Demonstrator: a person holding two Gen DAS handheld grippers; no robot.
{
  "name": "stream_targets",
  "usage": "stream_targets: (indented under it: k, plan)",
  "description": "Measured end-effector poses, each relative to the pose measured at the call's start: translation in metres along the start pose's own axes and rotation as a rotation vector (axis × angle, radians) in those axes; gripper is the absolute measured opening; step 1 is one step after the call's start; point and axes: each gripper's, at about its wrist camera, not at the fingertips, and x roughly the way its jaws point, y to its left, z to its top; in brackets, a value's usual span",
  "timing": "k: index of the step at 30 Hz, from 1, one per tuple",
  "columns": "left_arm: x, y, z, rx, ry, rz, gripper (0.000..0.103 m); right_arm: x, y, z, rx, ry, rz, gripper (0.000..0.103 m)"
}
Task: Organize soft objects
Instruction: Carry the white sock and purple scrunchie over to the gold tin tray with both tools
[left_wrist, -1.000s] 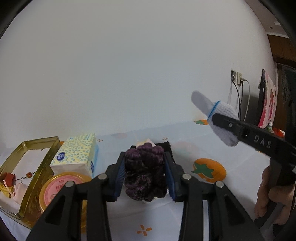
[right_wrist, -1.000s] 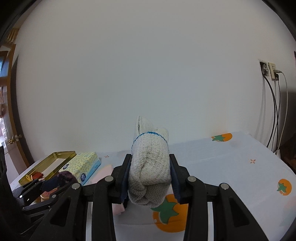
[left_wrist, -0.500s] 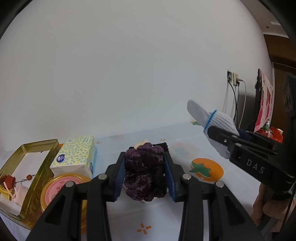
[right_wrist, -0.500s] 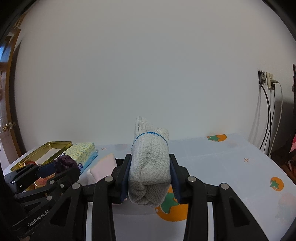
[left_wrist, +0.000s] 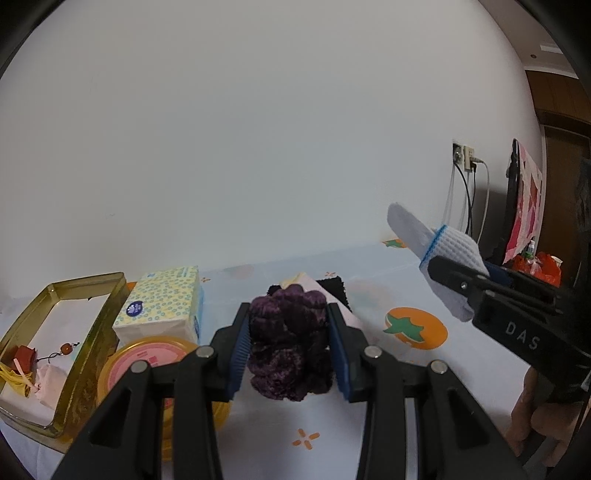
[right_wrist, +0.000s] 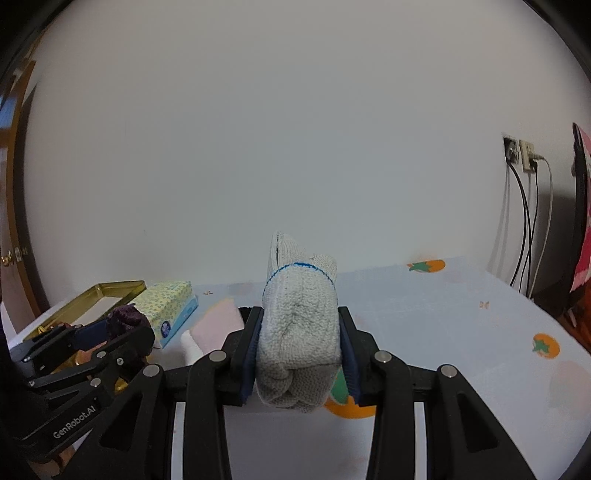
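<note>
I have my left gripper (left_wrist: 290, 347) clamped on a purple knitted bundle (left_wrist: 290, 343), its blue pads pressing in on both sides. The bundle is a deep violet, lumpy and loosely crocheted, bulging above and sagging below the jaws, and it hangs clear of the tablecloth (left_wrist: 461, 365). My right gripper (right_wrist: 299, 350) is clamped on a white knitted glove (right_wrist: 299, 332), rolled into a fat wad with a thin blue line around the cuff; two soft ends poke up above that line, and the lower part droops under the pads. In the left wrist view that same glove shows at the right, sticking out past the black jaw, above an orange persimmon print (left_wrist: 415, 328) on the cloth. On the table just beyond the purple bundle lies a pale pink folded cloth (left_wrist: 341, 308) over something black (left_wrist: 332, 286). To the left stands a tissue pack (left_wrist: 162, 306) with a yellow and teal dotted pattern, a round yellow tin with a pink lid (left_wrist: 147, 360) nearer me, and further left a gold tin tray (left_wrist: 92, 332) holding small oddments. Far right on the wall, cables hang from a socket (left_wrist: 463, 157).
</note>
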Motion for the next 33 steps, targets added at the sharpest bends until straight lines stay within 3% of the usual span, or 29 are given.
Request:
stream_targets:
  k: [19, 33]
  plan:
    - [-0.027, 0.044, 0.002, -0.018, -0.018, -0.015, 0.038, -0.01, 0.073, -0.007, 0.009, -0.014, 0.099, 0.041]
    - [-0.041, 0.126, 0.015, -0.084, -0.061, 0.078, 0.038, 0.02, 0.151, 0.002, -0.01, -0.017, 0.228, 0.041]
